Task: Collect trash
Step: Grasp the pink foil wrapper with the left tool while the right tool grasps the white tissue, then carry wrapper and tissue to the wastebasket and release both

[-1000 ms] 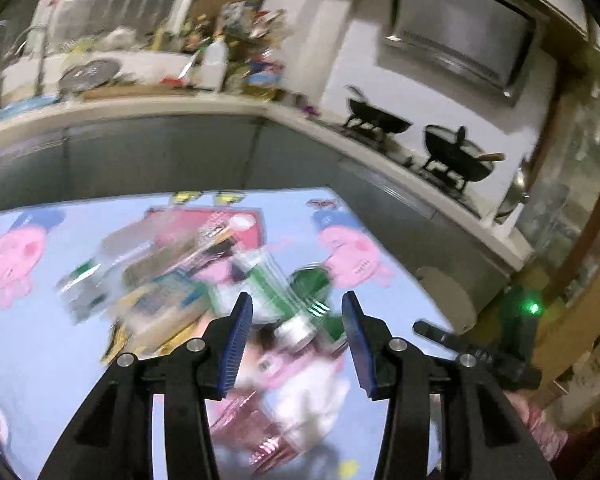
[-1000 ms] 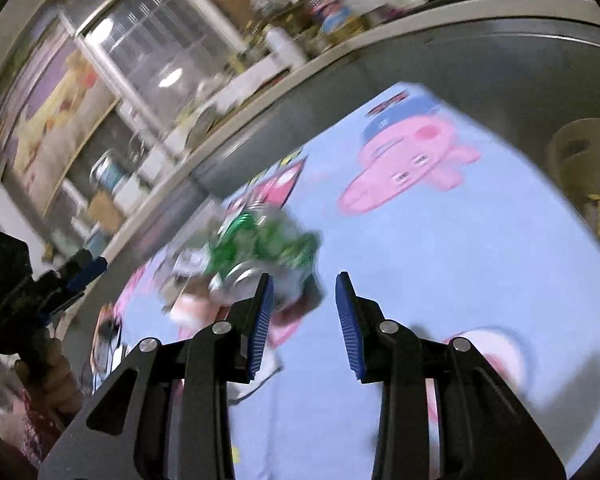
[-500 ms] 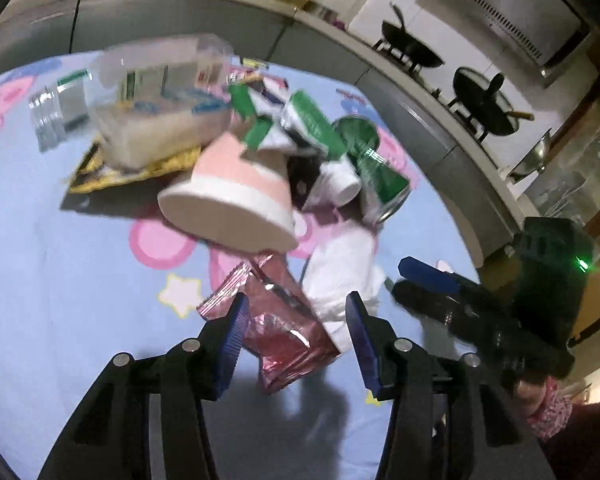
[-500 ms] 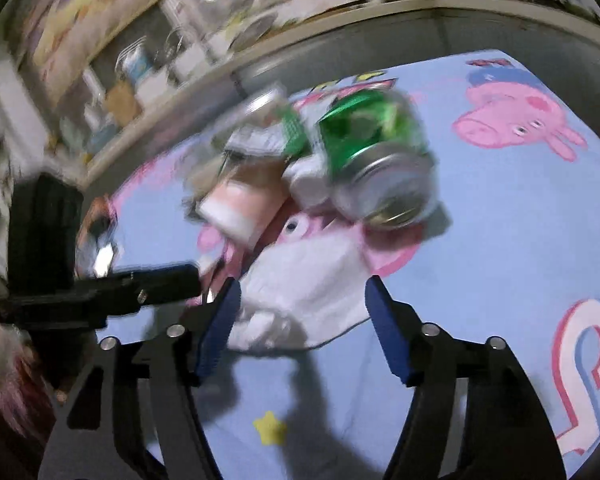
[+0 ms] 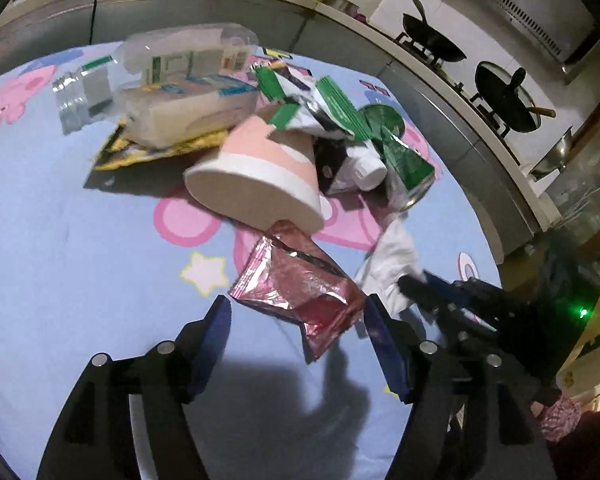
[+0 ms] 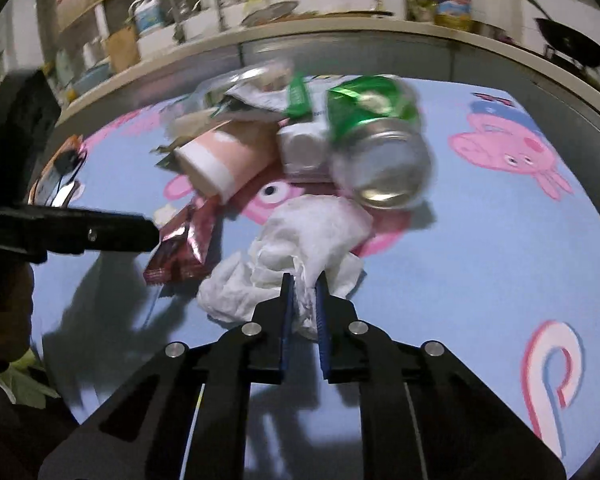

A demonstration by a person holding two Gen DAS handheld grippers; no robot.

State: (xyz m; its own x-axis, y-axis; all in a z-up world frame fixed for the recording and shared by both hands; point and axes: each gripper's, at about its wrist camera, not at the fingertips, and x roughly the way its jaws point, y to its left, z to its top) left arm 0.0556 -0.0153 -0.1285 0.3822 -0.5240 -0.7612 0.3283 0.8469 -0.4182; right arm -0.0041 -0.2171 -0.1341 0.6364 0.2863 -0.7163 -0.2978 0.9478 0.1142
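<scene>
While closing on the crumpled white tissue (image 6: 300, 248) with the right gripper (image 6: 303, 304) and opening the left gripper (image 5: 298, 334) around the unheld red foil wrapper (image 5: 300, 284), barely begun: cup (image 5: 256, 172), can (image 6: 384, 152), bottles heaped mid-tabletop (image 5: 60, 240).

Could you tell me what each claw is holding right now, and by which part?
The right claw is closing on the near edge of the crumpled white tissue. The left claw holds nothing; it is opening around the red foil wrapper.
</scene>
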